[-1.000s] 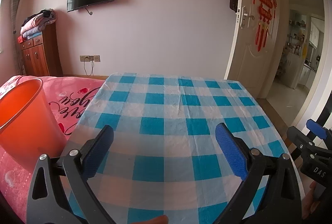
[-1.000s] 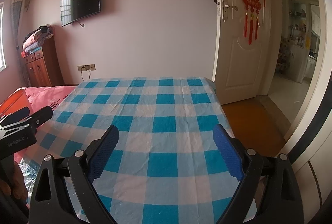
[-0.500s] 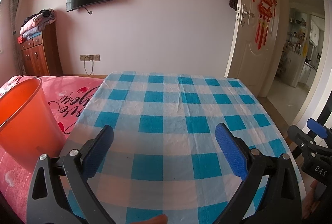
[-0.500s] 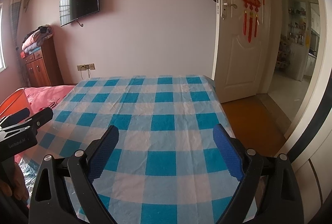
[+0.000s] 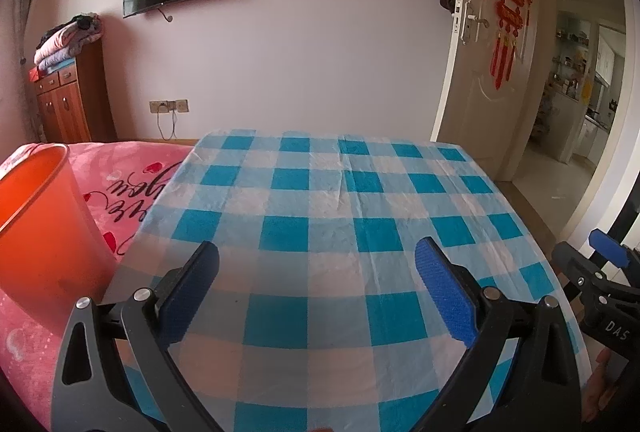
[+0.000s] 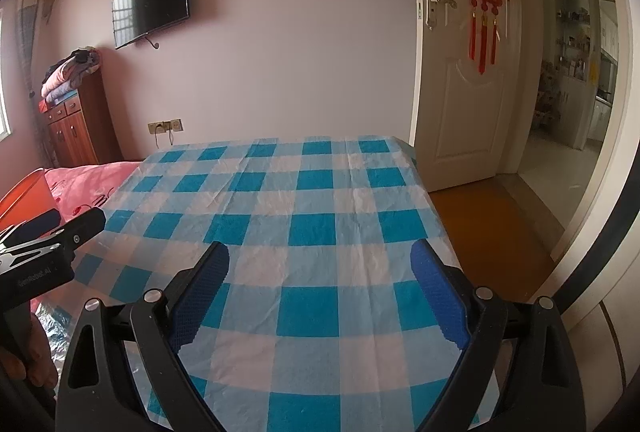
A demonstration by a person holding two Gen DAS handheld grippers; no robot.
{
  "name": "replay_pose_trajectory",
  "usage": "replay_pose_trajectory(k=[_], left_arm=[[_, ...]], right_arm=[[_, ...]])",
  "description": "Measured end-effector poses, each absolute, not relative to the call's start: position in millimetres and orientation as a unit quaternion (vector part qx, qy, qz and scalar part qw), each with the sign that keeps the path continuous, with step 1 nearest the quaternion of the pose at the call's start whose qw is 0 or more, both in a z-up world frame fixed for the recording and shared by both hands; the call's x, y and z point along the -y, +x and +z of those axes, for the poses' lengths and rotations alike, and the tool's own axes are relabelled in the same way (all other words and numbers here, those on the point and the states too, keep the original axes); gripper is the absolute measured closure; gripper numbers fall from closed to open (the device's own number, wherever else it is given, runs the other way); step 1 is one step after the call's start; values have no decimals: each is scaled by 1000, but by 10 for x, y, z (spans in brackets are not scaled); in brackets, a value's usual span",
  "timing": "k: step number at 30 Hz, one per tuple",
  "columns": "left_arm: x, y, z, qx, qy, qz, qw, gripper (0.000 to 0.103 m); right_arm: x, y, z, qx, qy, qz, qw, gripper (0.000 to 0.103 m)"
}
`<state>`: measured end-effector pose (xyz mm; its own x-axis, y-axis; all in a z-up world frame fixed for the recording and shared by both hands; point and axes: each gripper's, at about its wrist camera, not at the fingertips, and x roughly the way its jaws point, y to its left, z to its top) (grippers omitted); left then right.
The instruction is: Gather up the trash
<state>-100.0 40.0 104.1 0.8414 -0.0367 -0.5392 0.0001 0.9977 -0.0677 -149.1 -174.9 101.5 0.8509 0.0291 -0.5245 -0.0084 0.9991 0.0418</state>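
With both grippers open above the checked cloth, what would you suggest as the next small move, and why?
I would probably hold both grippers where they are, or draw them back. No trash shows on the checked cloth, so nothing calls for a grasp. The left gripper and right gripper are open and hold nothing. The orange bin stands at the left on the pink cover; what it holds cannot be seen.

At the left edge of my left wrist view, the frame is cutting off the orange bin (image 5: 38, 228). At far right, my right gripper (image 5: 600, 264) is showing only in part. Through the doorway, the kitchen shelves (image 5: 572, 72) are blurring beyond reading.
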Motion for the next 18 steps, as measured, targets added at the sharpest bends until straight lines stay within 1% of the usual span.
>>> replay_pose_trajectory(k=[4, 8, 18], left_arm=[[-392, -931, 972, -285, -37, -13, 958, 4], [-369, -811, 852, -304, -40, -14, 952, 4], [-192, -334, 306, -386, -32, -2, 922, 4]], right_arm=[[1765, -1419, 944, -282, 24, 12, 959, 12], [1782, -1309, 830, -297, 30, 14, 954, 12], [1876, -789, 317, -385, 56, -4, 921, 12]])
